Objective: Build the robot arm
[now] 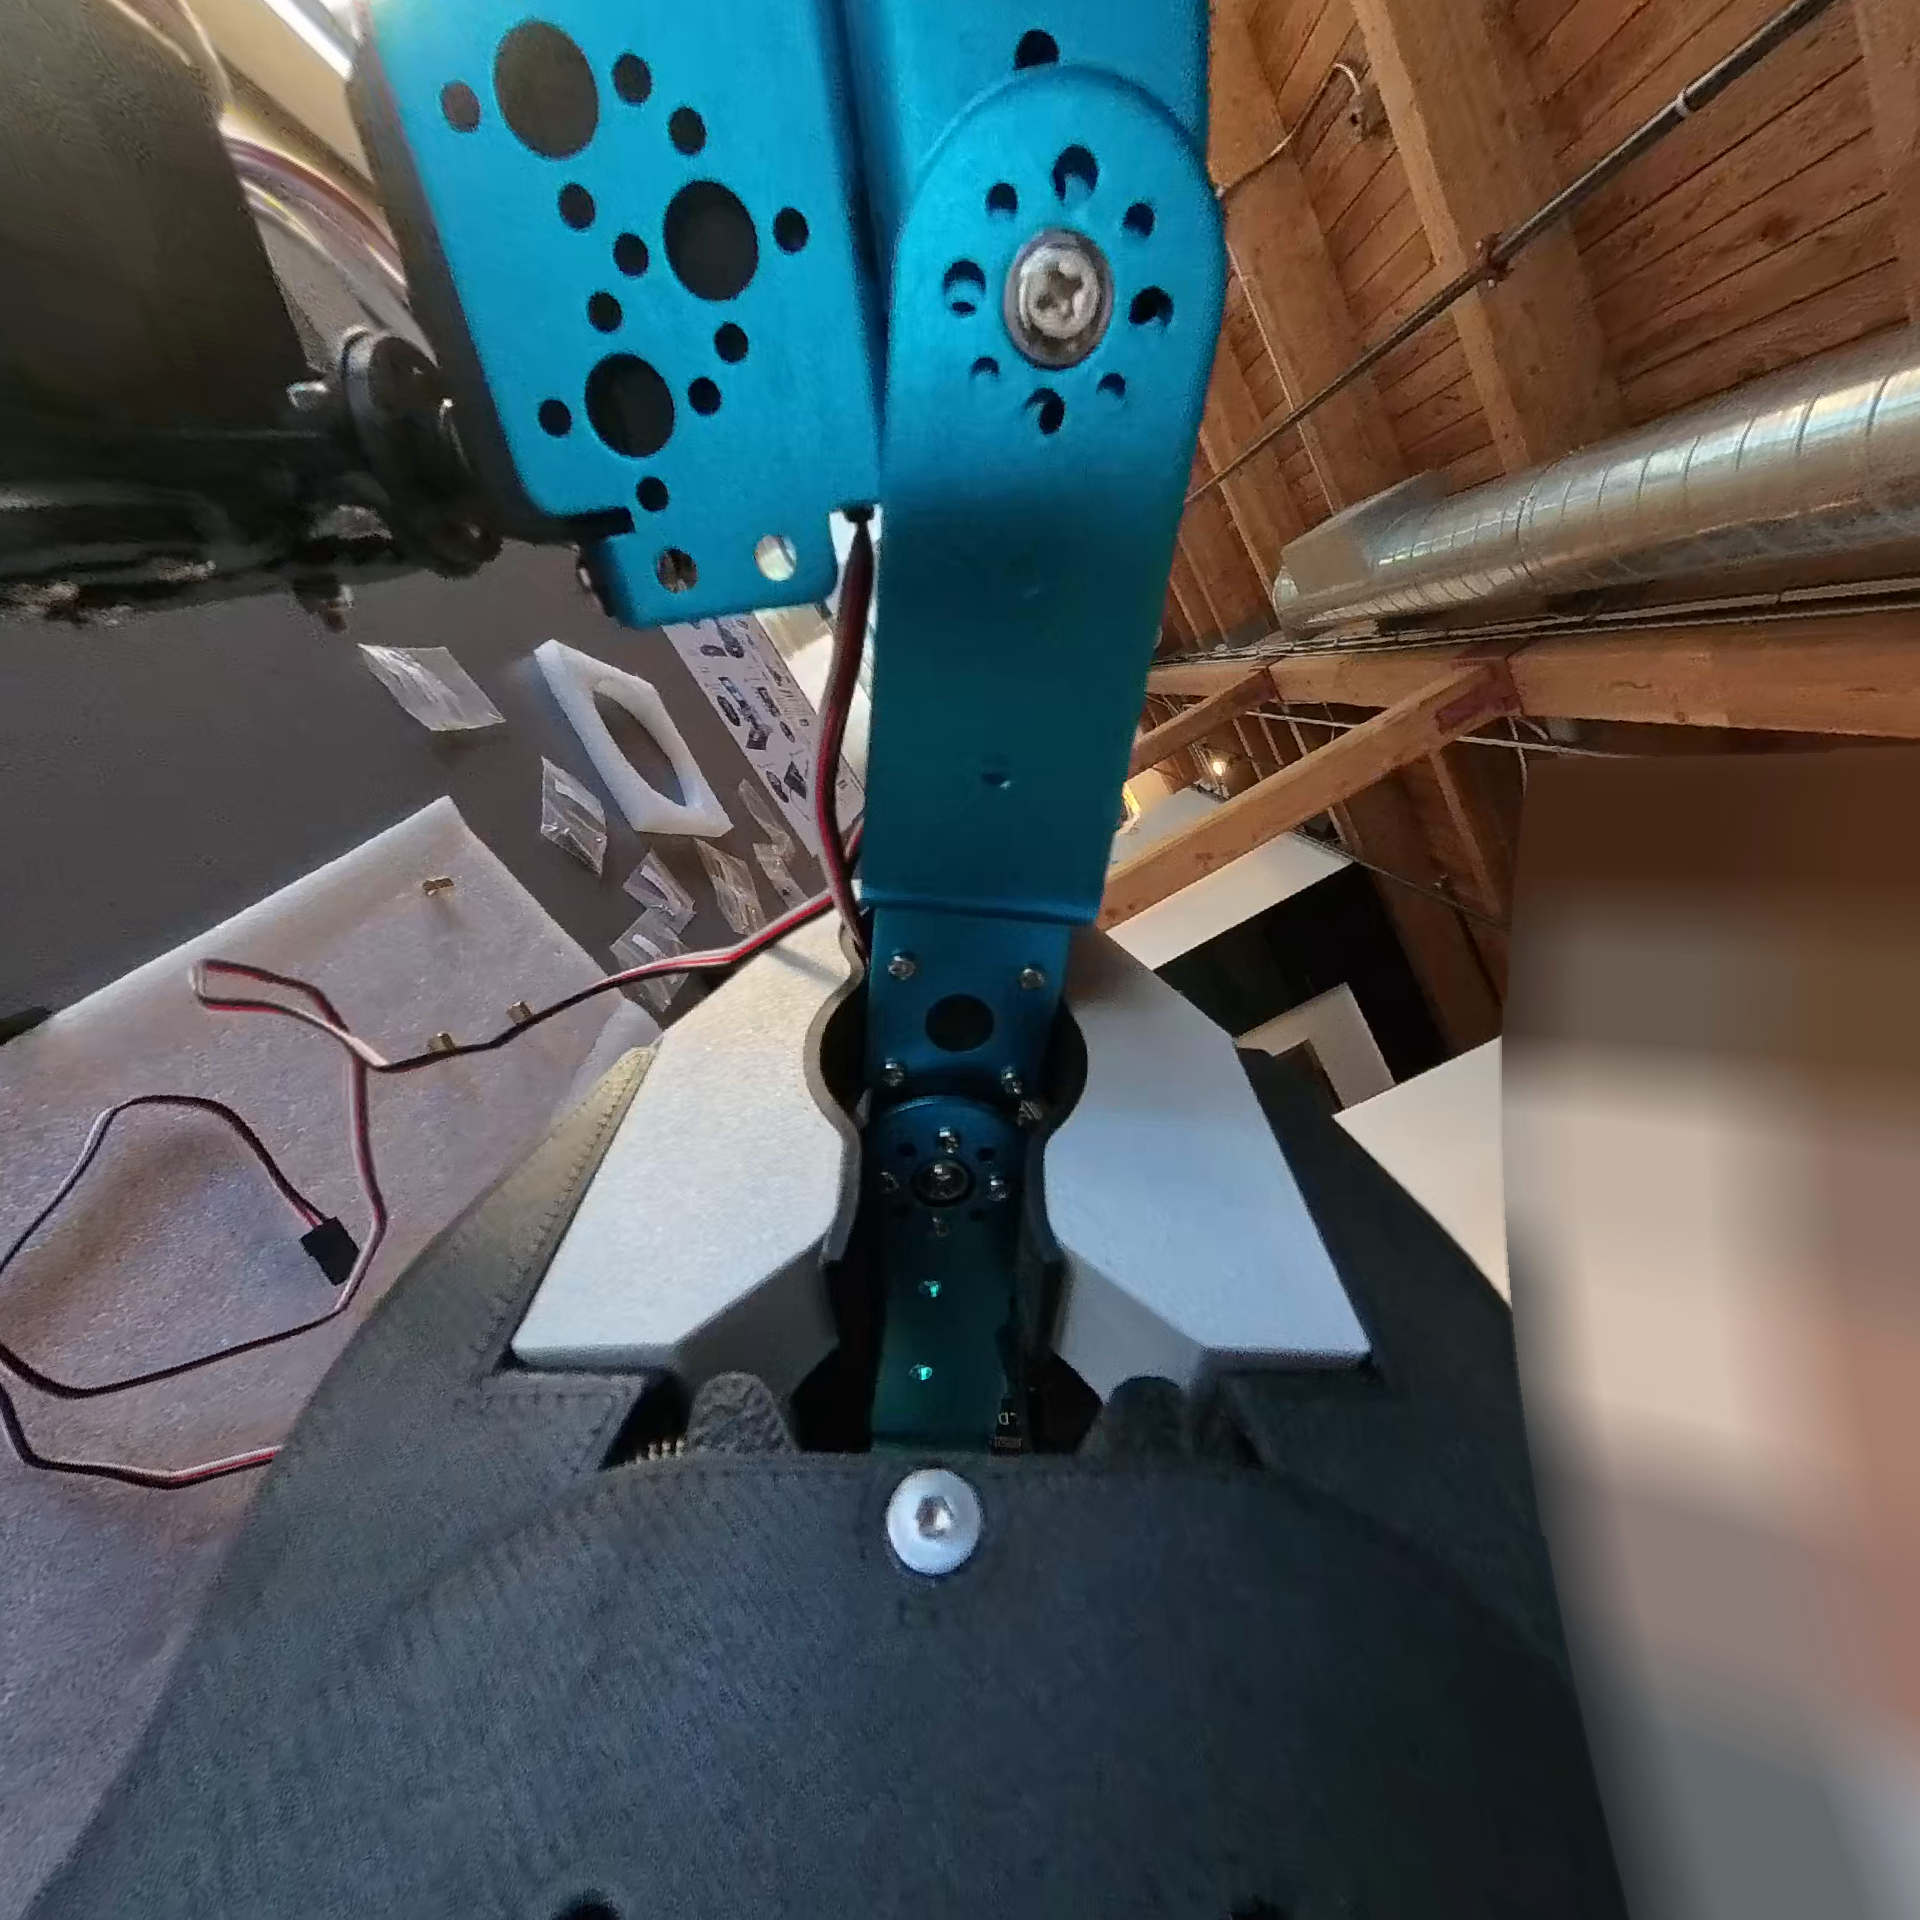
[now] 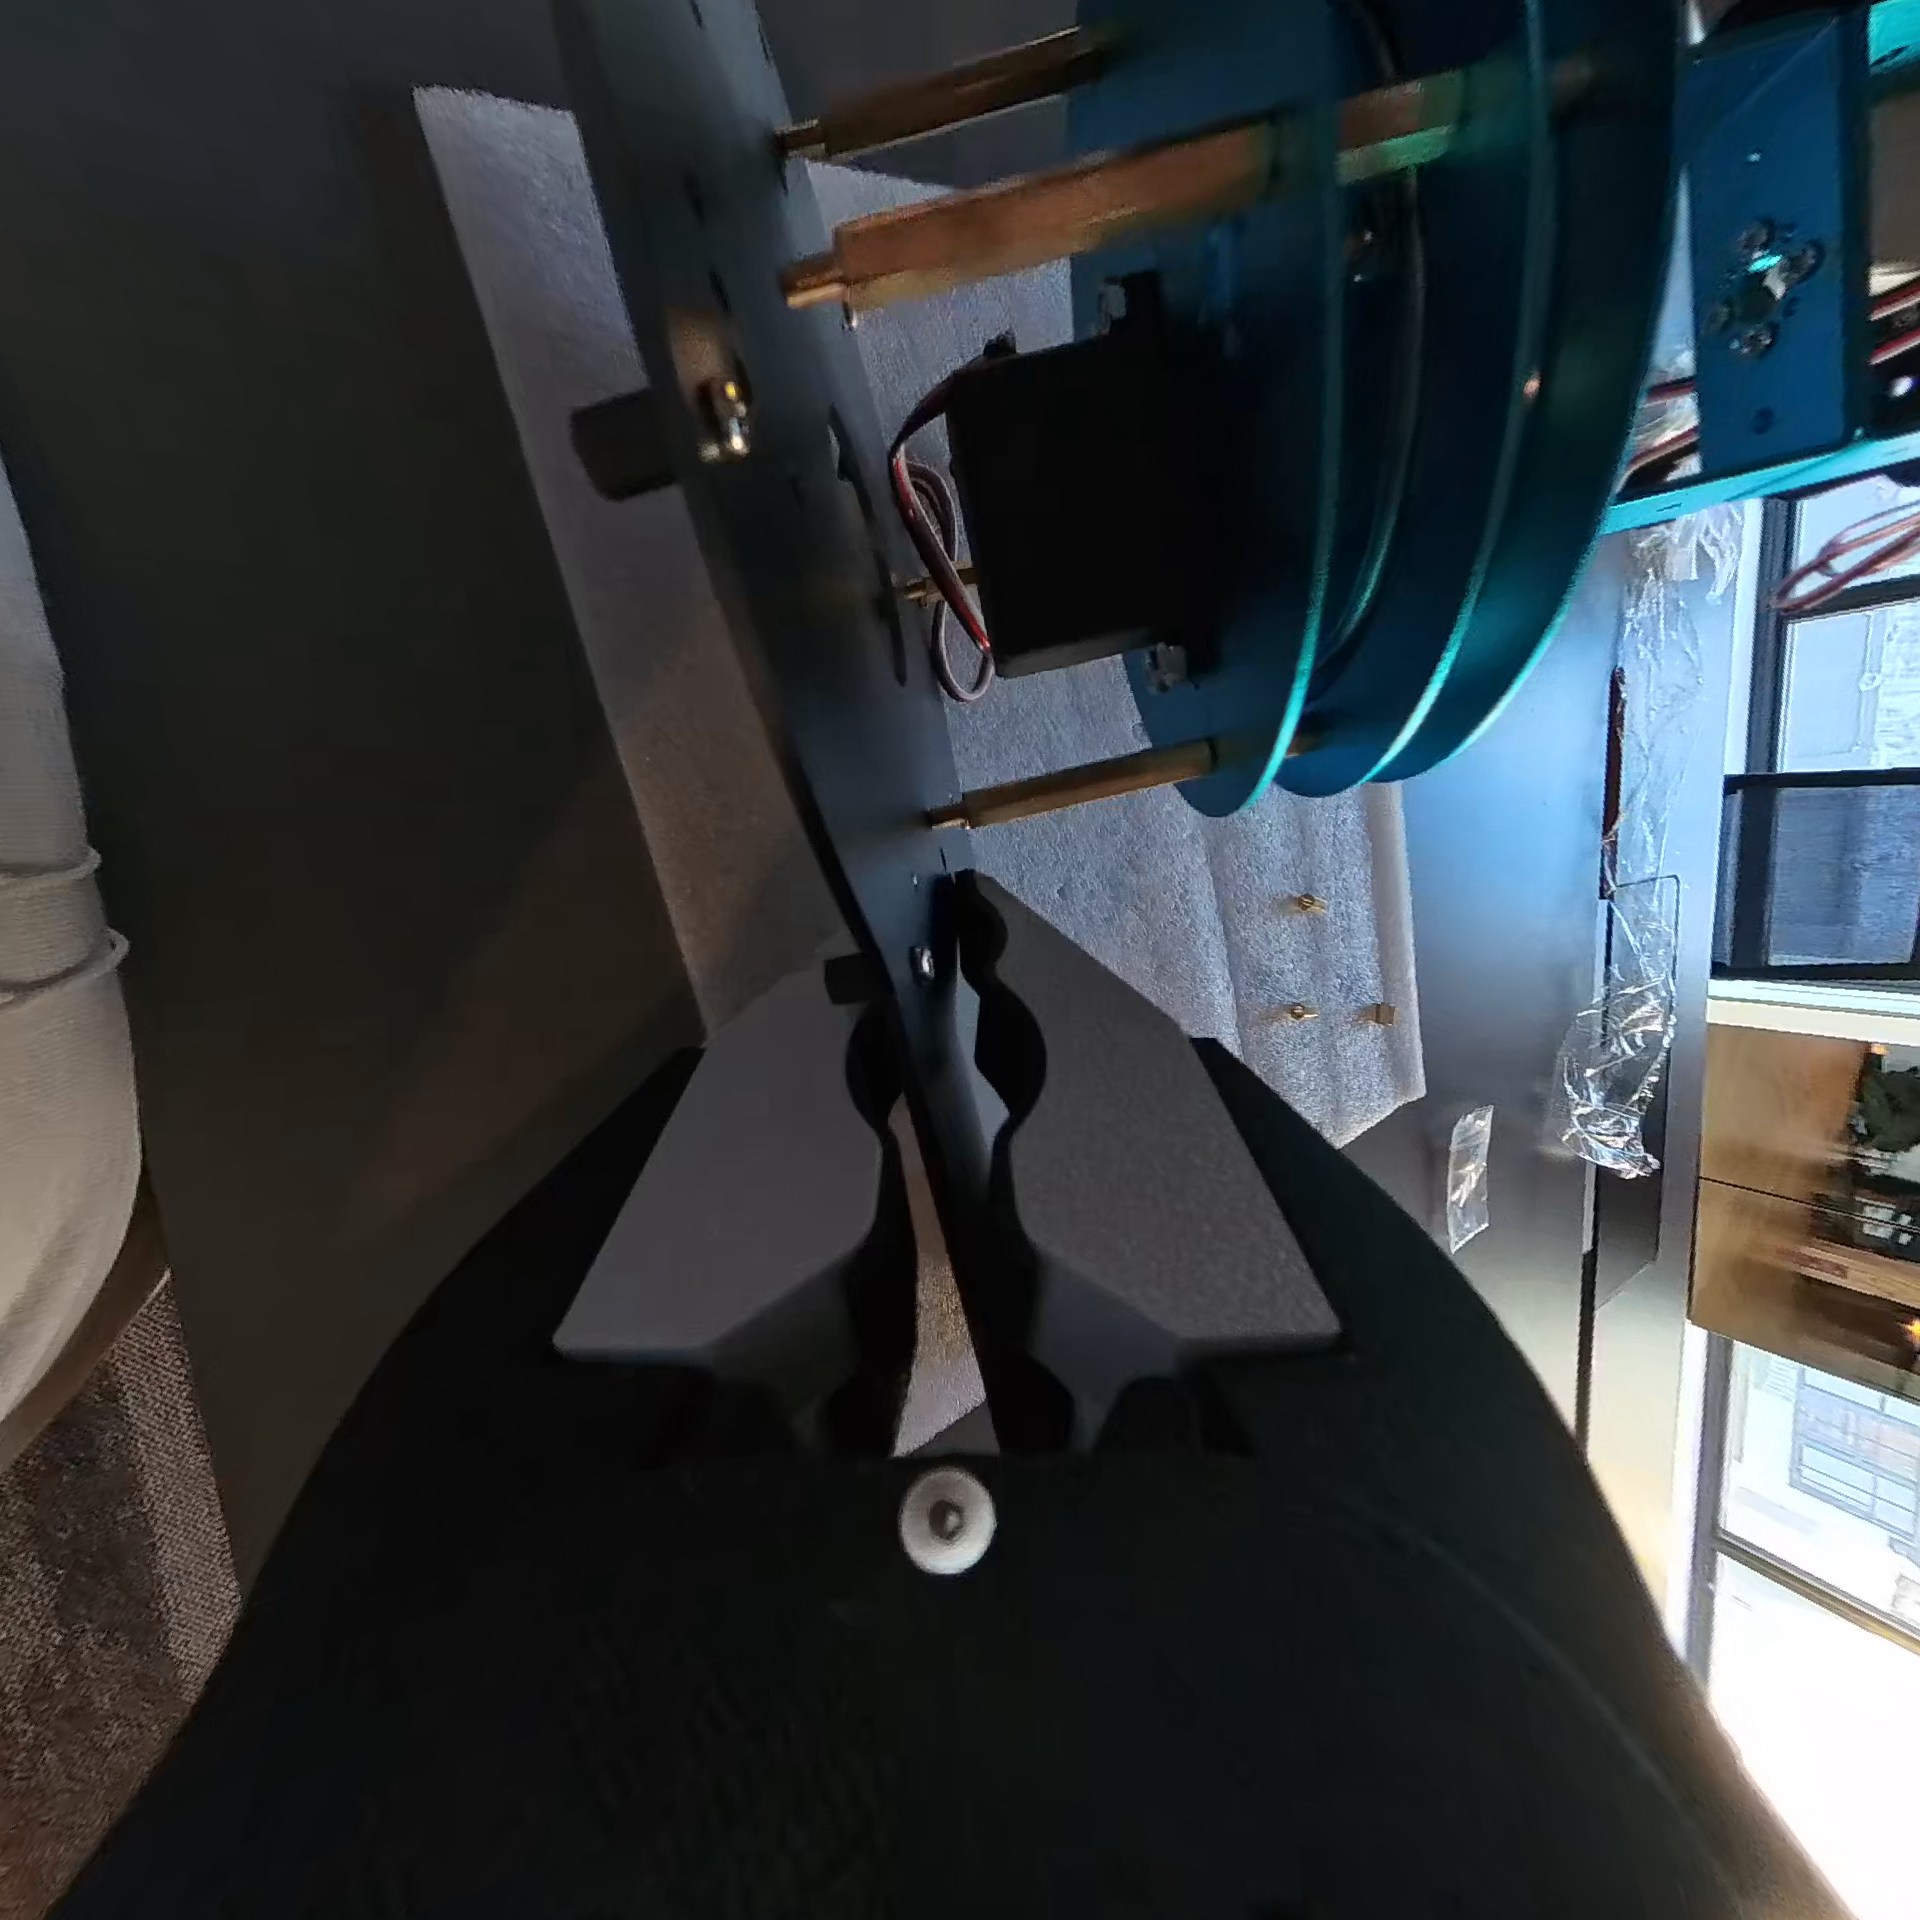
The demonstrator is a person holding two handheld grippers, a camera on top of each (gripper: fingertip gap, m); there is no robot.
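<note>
The left gripper [image 1: 940, 1174] is closed on the blue metal arm [image 1: 1023, 623] of a small robot-arm kit: its pale fingers [image 1: 707, 1174] press against both sides of the narrow lower bracket and the round servo horn [image 1: 940, 1179] at the arm's end. Above the grip the arm widens into a long blue link with a large cross-head screw [image 1: 1060, 296] at its pivot, and beside that link on its left sits a perforated blue servo bracket [image 1: 634, 281]. A red, black and white servo cable [image 1: 343, 1039] runs from the arm down and to the left, across a sheet of white foam [image 1: 156, 1195], ending in a black plug [image 1: 330, 1252]. Farther from the arm on the dark table [image 1: 208, 727] lie a hexagonal white foam frame [image 1: 634, 743], several small clear bags [image 1: 571, 816] and a printed sheet [image 1: 764, 717].

The right gripper [image 2: 951, 1081] is clamped on the edge of a thin dark base plate [image 2: 748, 582], which passes between its grey fingers [image 2: 748, 1164]. Brass standoffs [image 2: 1049, 223] rise from that plate to a round blue turntable [image 2: 1455, 468], and a black servo motor [image 2: 1091, 520] hangs between plate and turntable with its wires looped beside it. Beyond the plate, on white foam [image 2: 1195, 904], lie a few loose brass fittings [image 2: 1304, 904]; past them on the table are crumpled clear plastic bags [image 2: 1621, 1081].
</note>
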